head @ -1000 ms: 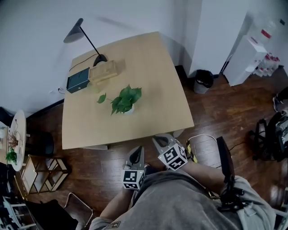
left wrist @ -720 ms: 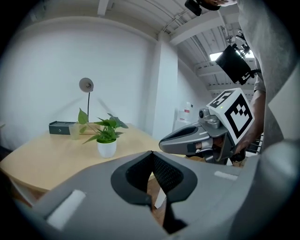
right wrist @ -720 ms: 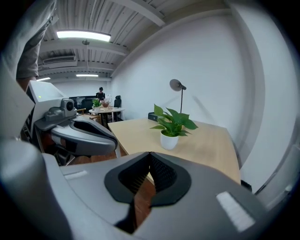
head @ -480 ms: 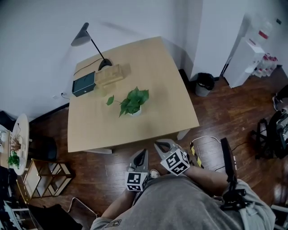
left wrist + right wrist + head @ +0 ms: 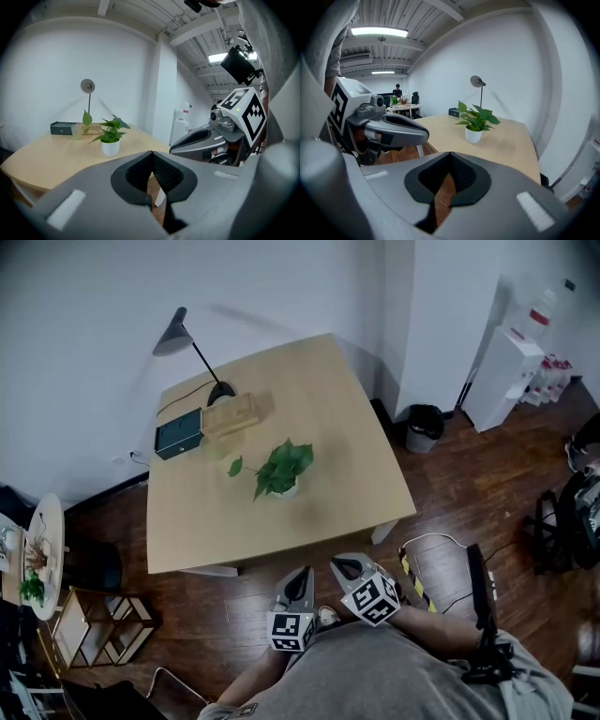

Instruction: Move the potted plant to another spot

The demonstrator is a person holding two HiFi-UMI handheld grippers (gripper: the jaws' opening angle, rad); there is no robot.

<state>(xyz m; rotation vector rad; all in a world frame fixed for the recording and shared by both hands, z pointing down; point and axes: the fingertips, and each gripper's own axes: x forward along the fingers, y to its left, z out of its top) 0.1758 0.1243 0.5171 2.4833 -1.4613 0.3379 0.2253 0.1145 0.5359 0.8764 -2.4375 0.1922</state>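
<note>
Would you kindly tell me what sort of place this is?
Probably an office or workroom: a wooden table with a desk lamp, a waste bin nearby, and strip lights overhead.

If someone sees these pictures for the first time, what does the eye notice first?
The green potted plant stands alone near the middle of the pale wooden table. At its far corner a black lamp stands beside a dark box. Short of the near edge, the left gripper and right gripper point toward it, tongs shut and empty.
</note>
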